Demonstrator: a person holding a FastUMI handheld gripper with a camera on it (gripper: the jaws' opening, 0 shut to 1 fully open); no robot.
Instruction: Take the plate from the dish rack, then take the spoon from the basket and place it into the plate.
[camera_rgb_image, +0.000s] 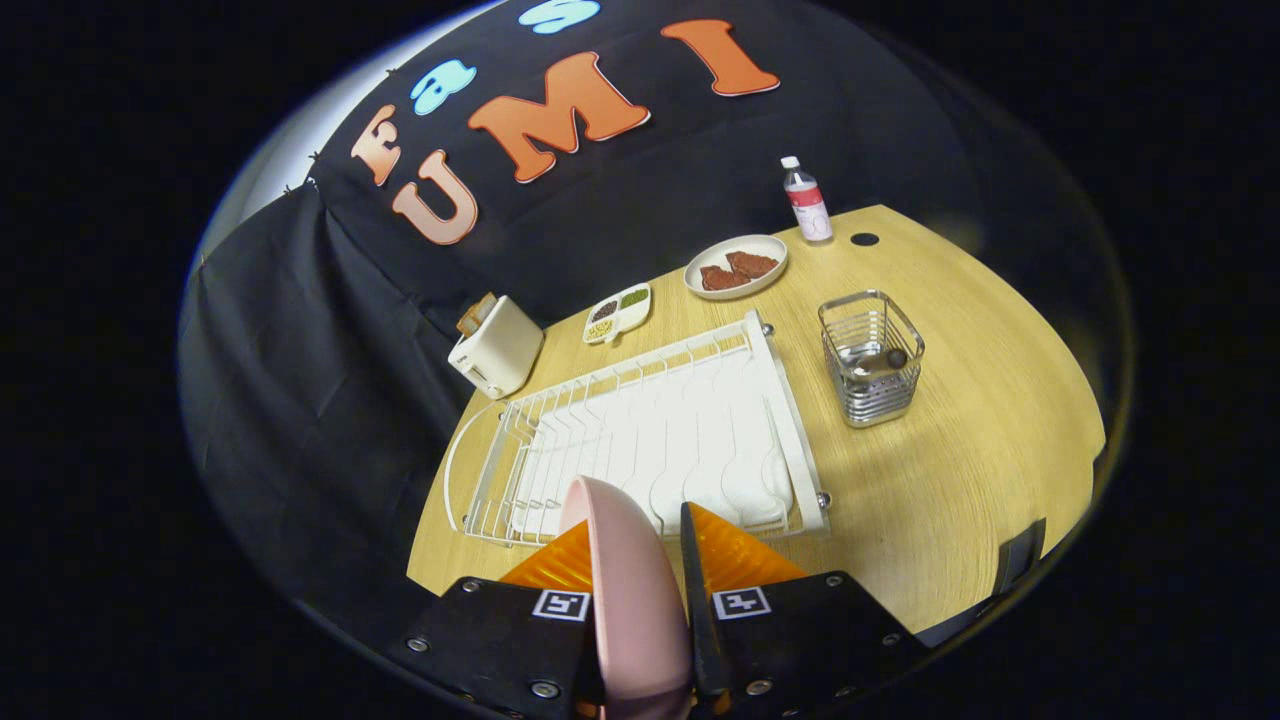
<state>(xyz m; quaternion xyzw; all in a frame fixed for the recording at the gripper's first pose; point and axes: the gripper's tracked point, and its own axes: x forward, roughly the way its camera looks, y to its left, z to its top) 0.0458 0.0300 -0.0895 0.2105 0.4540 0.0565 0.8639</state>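
Pink plate (630, 590) on edge, clamped between both fingers of gripper (640, 545), above near end of white dish rack (650, 440); spoon (875, 362) inside wire basket (870, 355) on wooden table (960, 470), right of rack, well beyond fingers

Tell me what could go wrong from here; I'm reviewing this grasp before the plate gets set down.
1. The gripper pinches the pink plate edge-on by its rim, lifted above the dish rack. A thin grip like that may let the plate pivot or slip.
2. Lowering it carelessly could knock the rack's wires.
3. The metal basket holding the spoon is tall and narrow; reaching in may tip it.
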